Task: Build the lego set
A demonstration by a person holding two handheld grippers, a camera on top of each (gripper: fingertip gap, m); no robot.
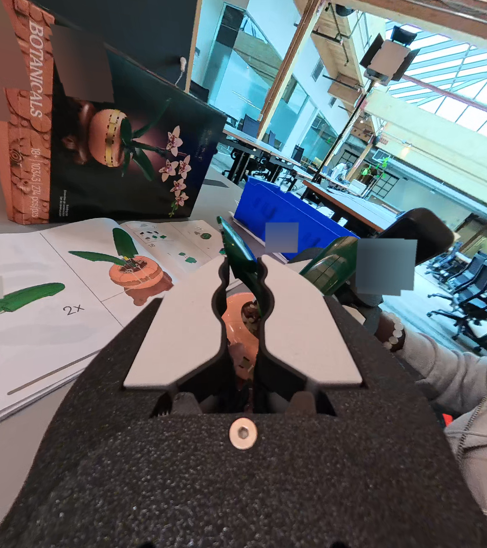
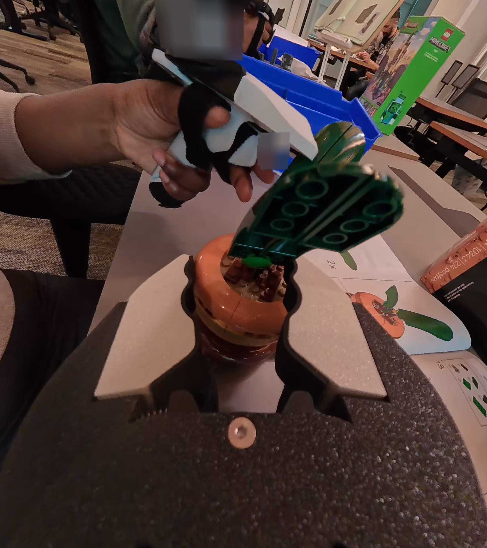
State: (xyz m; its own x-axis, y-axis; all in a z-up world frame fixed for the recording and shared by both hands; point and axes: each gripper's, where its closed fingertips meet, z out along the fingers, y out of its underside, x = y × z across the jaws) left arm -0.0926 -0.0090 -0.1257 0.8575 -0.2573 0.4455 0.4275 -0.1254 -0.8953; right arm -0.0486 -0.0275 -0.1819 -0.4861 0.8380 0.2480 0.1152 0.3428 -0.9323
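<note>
Left gripper (image 1: 243, 267) fingers (image 1: 189, 320) pinching leaf (image 2: 319, 213), right gripper (image 2: 240, 272) clasping pot (image 2: 236, 308)

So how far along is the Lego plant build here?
Done: the orange pot is assembled with brown soil studs, and one dark green leaf already stands in it. In hand: the right gripper clamps the pot while the left gripper pinches a second leaf at its socket. Left: the flowers shown on the box.
</note>
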